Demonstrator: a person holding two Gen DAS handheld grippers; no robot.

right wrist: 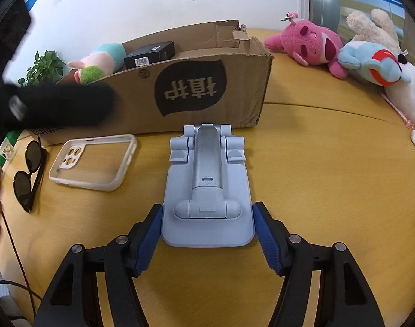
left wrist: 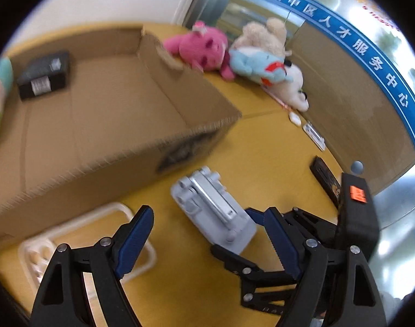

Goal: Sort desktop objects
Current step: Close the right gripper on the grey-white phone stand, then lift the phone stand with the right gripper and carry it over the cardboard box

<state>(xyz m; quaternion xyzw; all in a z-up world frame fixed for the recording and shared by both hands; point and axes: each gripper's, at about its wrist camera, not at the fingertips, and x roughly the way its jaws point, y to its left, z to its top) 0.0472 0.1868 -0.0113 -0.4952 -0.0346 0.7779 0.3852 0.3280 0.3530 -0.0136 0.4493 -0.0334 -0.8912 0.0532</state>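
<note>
Right gripper (right wrist: 207, 234): its blue ribbed pads are sitting on either side of the near end of the phone stand (right wrist: 207, 190); the left pad is looking pressed to its edge, the right one is just beside it, and I cannot tell whether the grip is tight.
Left gripper (left wrist: 207, 242): its fingers are standing wide apart with nothing between them, hanging over the table near the stand.
Phone stand: pale blue-grey, folded flat, it is lying on the table with its long axis running away from the right gripper toward the cardboard box (right wrist: 196, 87).
Writing: the box front is showing a black leaf-shaped mark with two Chinese characters upside down; a blue band (left wrist: 376, 62) on the glass wall is carrying white Chinese lettering.
Box contents: a black carton (right wrist: 150, 53) with a barcode label is resting inside beside a pastel plush (right wrist: 98, 60).
Table (right wrist: 330, 177): yellow wood-look top, holding a white phone case (right wrist: 95, 160) and dark sunglasses (right wrist: 30, 171) left of the stand.
Far edge: a pink plush (right wrist: 313, 45) and a blue plush (right wrist: 370, 62) are leaning together by the wall.
</note>
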